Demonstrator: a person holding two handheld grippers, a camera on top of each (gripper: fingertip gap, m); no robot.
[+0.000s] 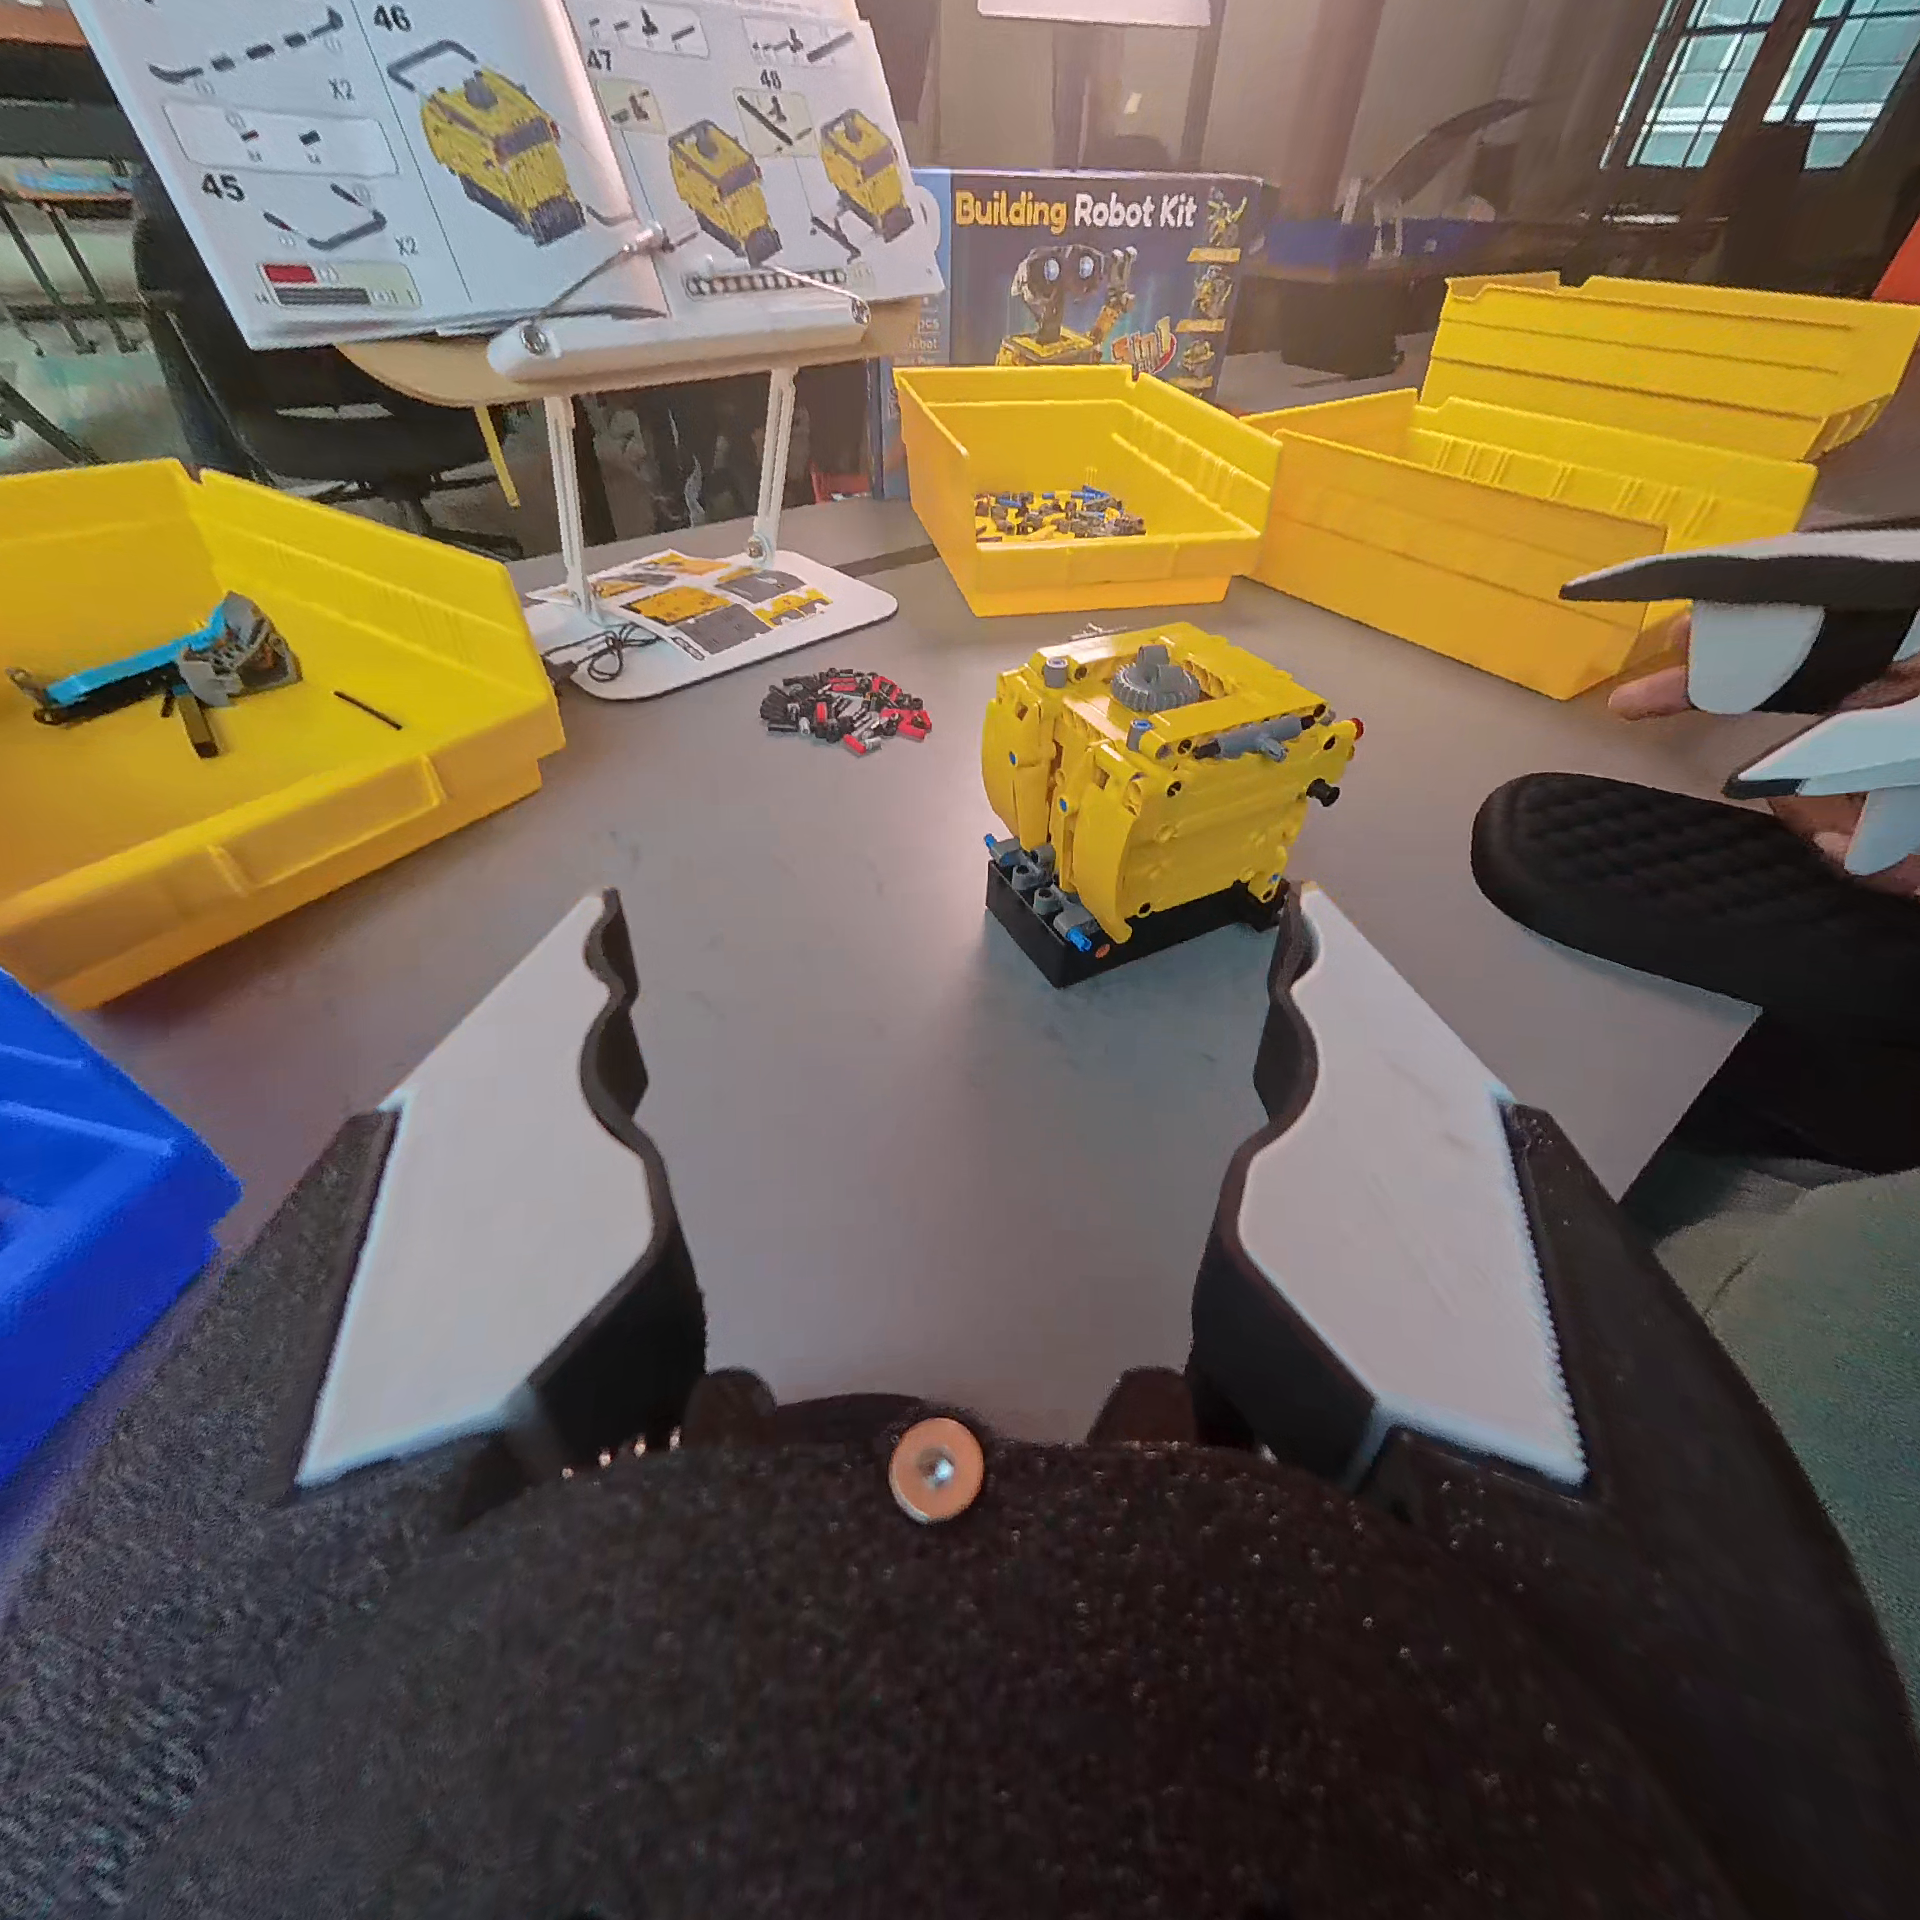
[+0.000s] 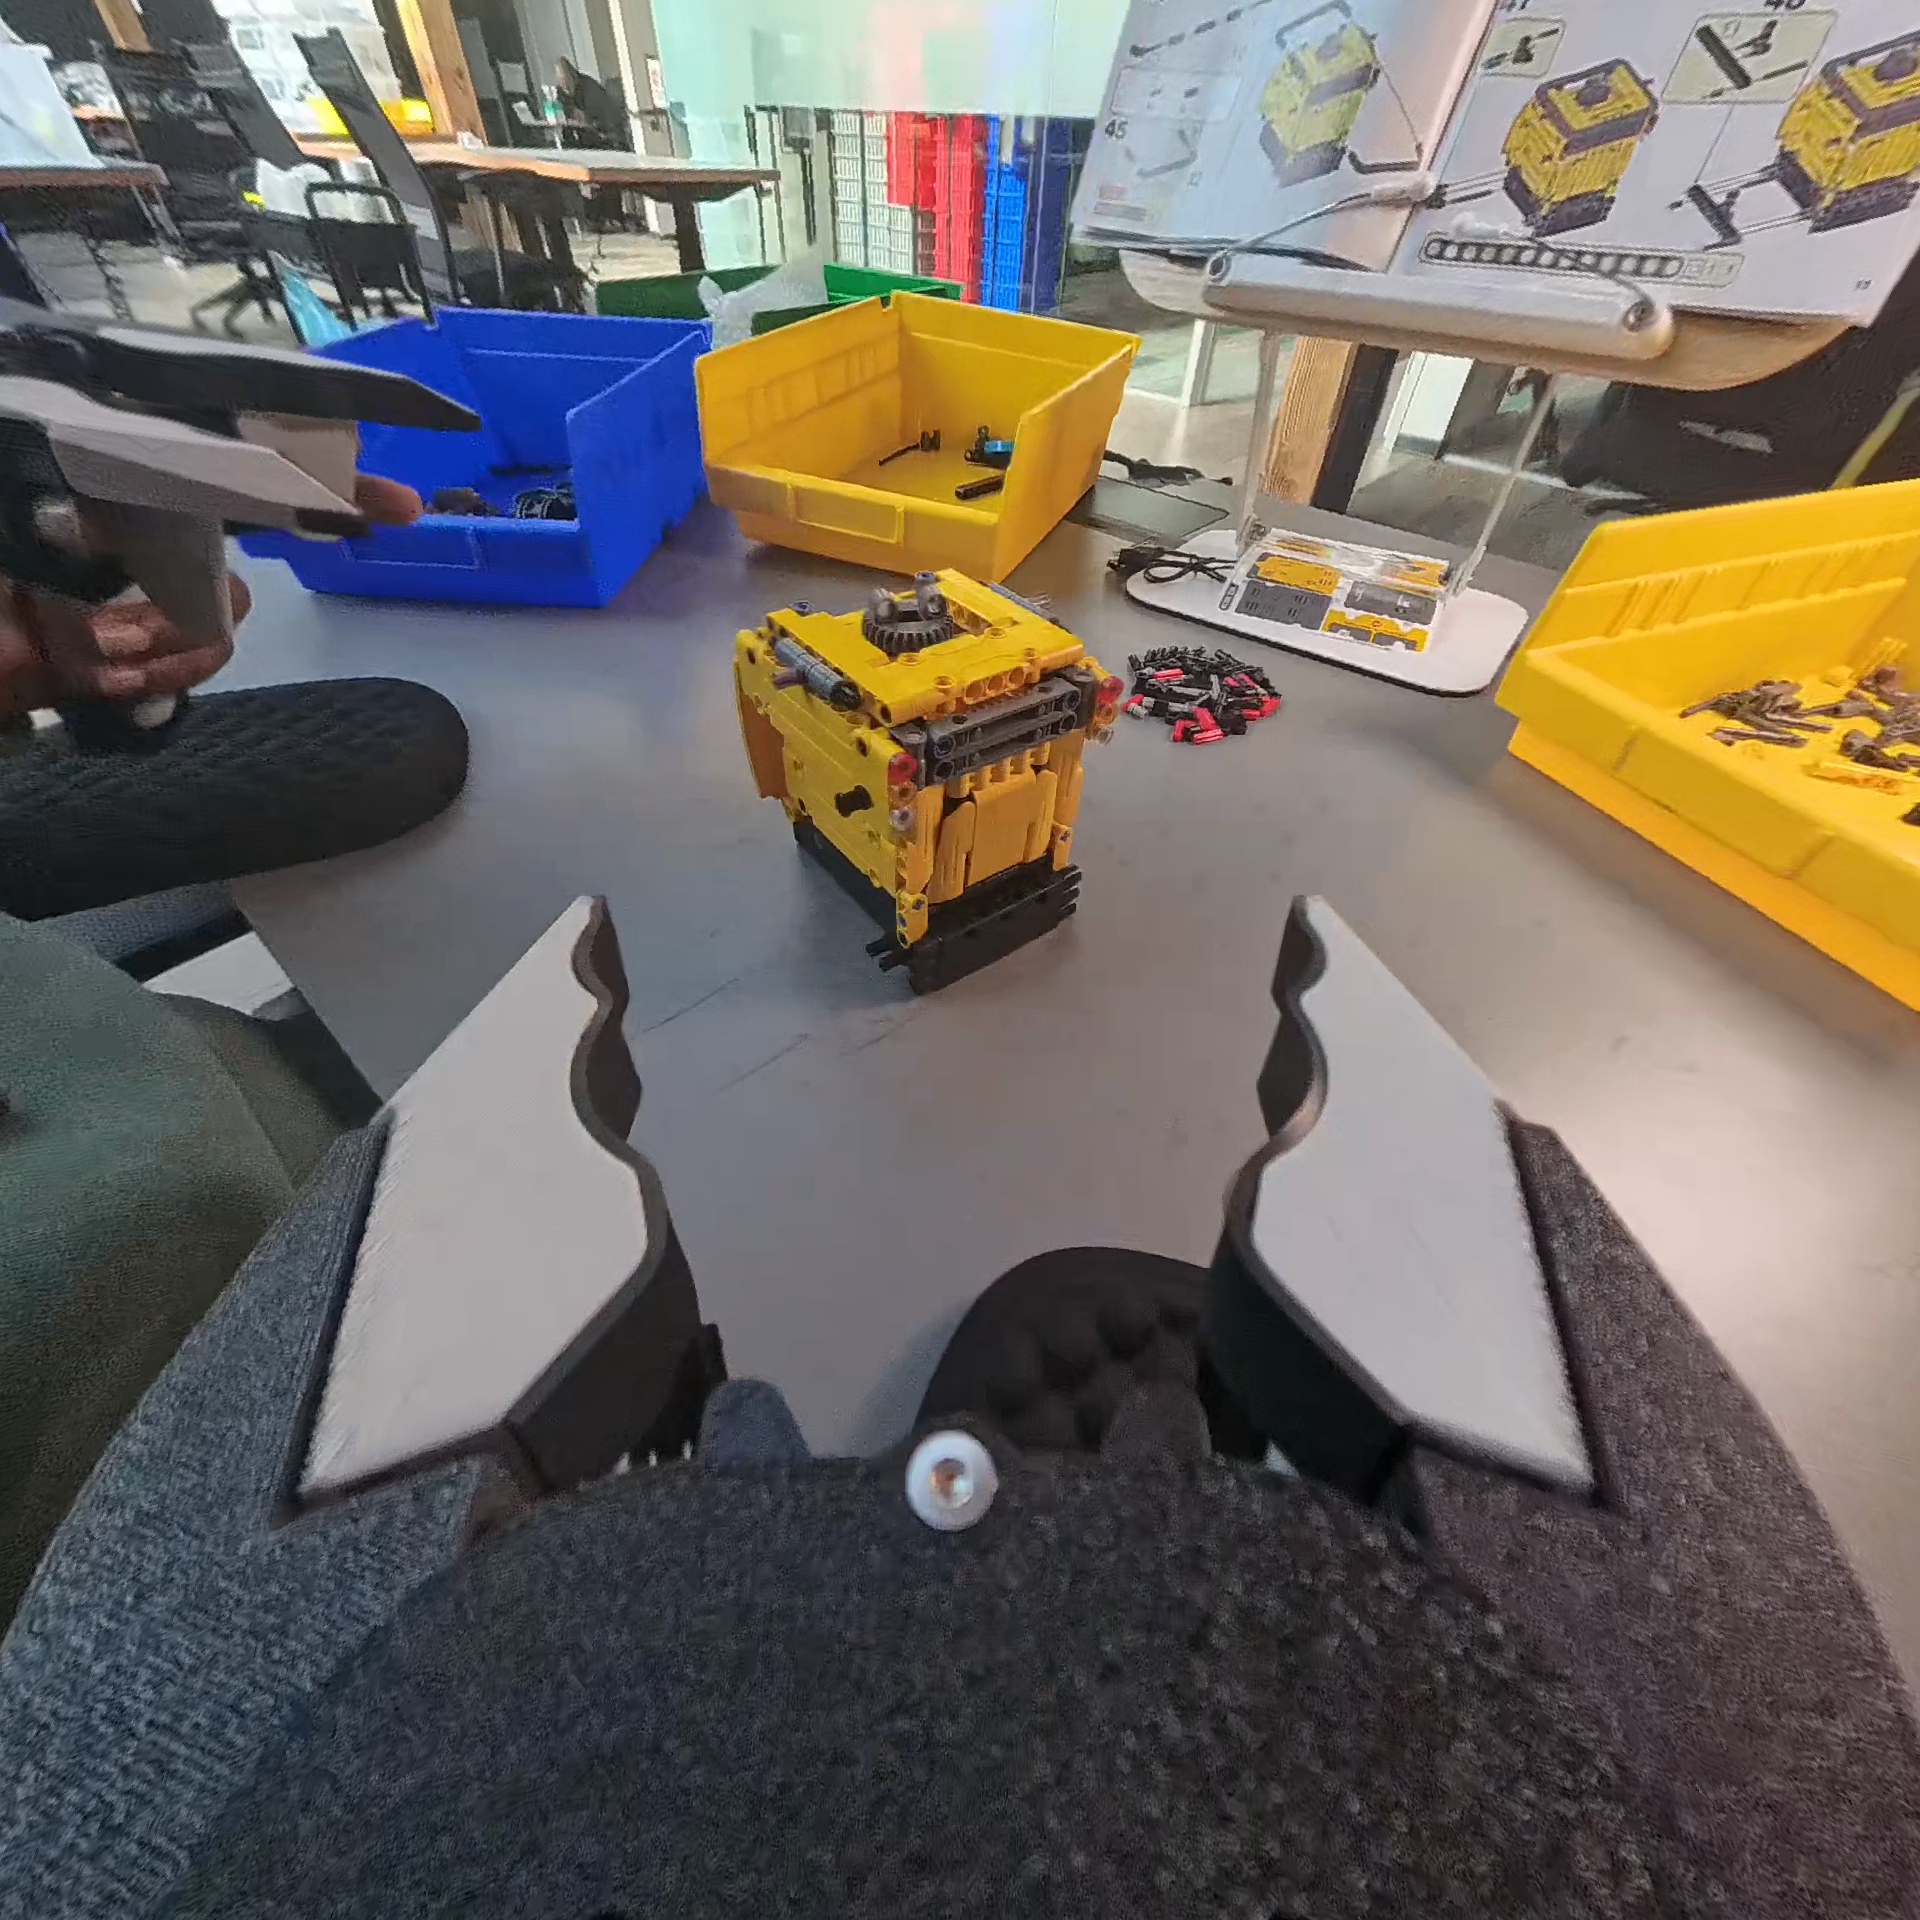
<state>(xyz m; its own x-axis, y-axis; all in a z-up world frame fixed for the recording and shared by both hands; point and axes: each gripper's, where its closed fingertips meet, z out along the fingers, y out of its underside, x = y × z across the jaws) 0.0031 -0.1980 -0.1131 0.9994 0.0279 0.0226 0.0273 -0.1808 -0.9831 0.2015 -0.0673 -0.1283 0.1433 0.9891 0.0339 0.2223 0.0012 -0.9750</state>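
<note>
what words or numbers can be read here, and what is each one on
I won't copy the writing out; these things bear it:
open instruction booklet on the stand: printed step numbers and counts, legible.
blue box behind a yellow bin: large title legible, small print blurred.
printed sheet on the stand's base: too small to read.

Left gripper point(image 1: 951, 909) and right gripper point(image 2: 945, 914) both spread wide, empty, hovering low, pointing inward.

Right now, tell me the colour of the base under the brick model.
Black, beneath the yellow brick model; clearest in the right wrist view.
</note>
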